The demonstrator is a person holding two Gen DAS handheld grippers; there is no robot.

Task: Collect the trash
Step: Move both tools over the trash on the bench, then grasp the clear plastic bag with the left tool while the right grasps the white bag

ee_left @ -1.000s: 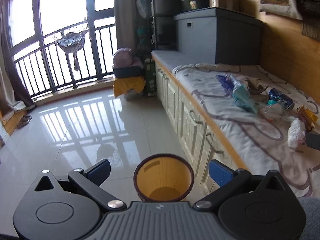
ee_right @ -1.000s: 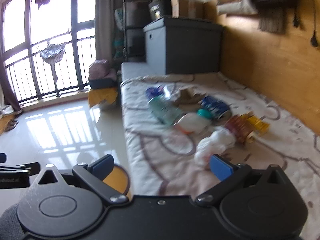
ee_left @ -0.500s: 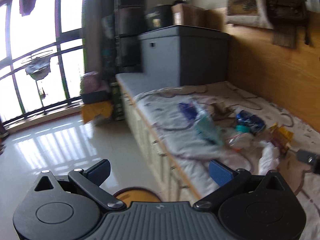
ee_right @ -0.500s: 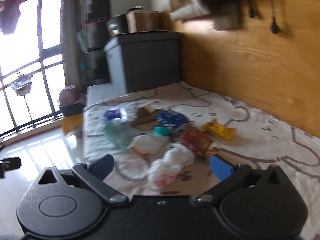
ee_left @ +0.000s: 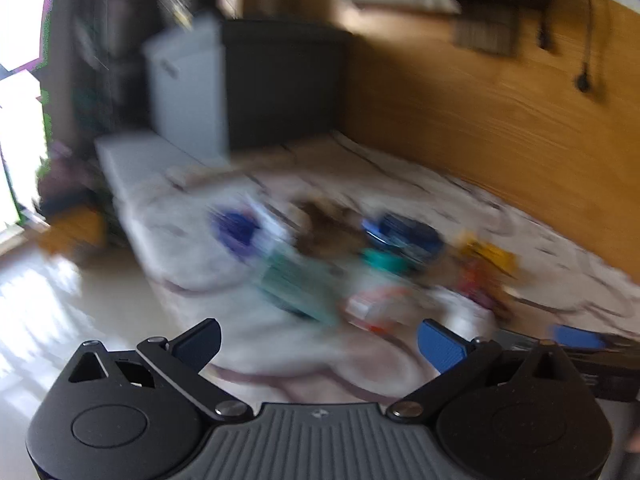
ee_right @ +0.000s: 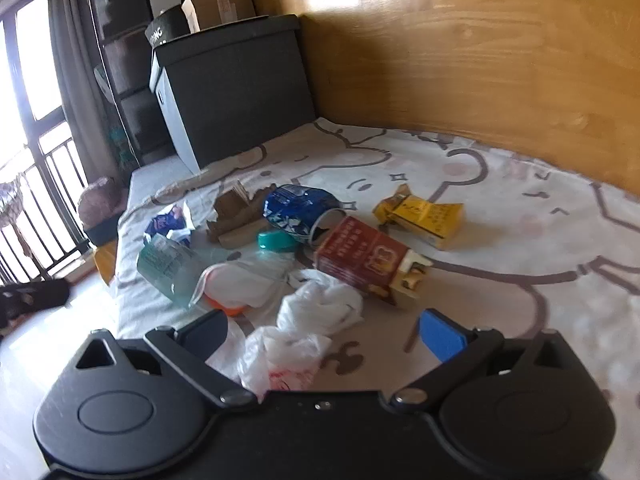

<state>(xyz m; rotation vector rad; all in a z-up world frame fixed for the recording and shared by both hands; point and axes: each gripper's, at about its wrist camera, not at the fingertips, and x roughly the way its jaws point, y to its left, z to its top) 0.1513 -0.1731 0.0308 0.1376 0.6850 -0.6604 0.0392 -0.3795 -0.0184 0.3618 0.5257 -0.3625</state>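
Bag [ee_right: 312,320] lies just ahead of my right claw [ee_right: 322,330], between its spread, empty fingers; left claw [ee_left: 318,342], released too, hangs farther.

On the printed sheet at frame centre: one crumpled white plastic bag [ee_right: 308,324], one red carton [ee_right: 368,260], one yellow carton [ee_right: 424,216], one crushed blue can [ee_right: 296,212], one clear bottle [ee_right: 176,268] with a teal cap – upper left, one cardboard box [ee_right: 218,6]
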